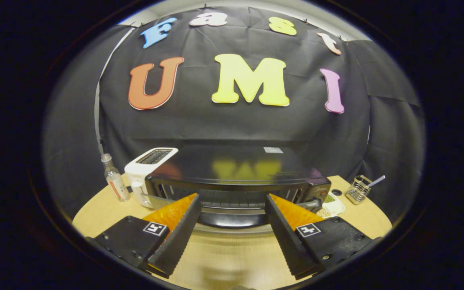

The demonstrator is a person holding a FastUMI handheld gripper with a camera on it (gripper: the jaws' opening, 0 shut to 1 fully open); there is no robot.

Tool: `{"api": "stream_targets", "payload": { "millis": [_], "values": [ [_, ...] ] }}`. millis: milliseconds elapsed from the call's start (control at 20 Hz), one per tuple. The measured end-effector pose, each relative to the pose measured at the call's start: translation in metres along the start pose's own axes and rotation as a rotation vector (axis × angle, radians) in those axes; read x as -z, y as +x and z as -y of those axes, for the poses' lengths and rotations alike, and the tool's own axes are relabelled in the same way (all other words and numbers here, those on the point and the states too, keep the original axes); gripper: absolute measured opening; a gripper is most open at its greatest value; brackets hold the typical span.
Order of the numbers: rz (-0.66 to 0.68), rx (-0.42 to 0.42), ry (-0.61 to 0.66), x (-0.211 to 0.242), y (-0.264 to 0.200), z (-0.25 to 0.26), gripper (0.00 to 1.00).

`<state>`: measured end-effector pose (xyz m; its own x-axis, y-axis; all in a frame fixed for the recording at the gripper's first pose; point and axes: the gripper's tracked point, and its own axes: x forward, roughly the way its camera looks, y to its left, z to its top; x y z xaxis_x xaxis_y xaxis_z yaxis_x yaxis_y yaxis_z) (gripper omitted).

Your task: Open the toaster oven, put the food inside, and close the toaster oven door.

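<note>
Facing the oven [232,177] on the table [95,213], the gripper [232,205] is held with fingers apart, empty. Opening seems in hand: the door's handle [232,219], just ahead, must be hooked next.

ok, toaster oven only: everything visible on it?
The toaster oven is a black box with a glossy, reflective top and vent slots along its upper front. A dark curved handle fronts its door, which looks closed. It sits upright on the wooden table, a white toaster close beside it. The open tool hovers just before the handle, not touching.
</note>
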<state>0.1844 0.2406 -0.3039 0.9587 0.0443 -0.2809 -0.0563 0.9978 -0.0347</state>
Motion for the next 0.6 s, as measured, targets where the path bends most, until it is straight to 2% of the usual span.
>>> {"api": "stream_targets", "payload": {
  "millis": [600],
  "values": [
    [-0.078,0.004,0.007,0.075,-0.052,0.001,1.0]
  ]
}}
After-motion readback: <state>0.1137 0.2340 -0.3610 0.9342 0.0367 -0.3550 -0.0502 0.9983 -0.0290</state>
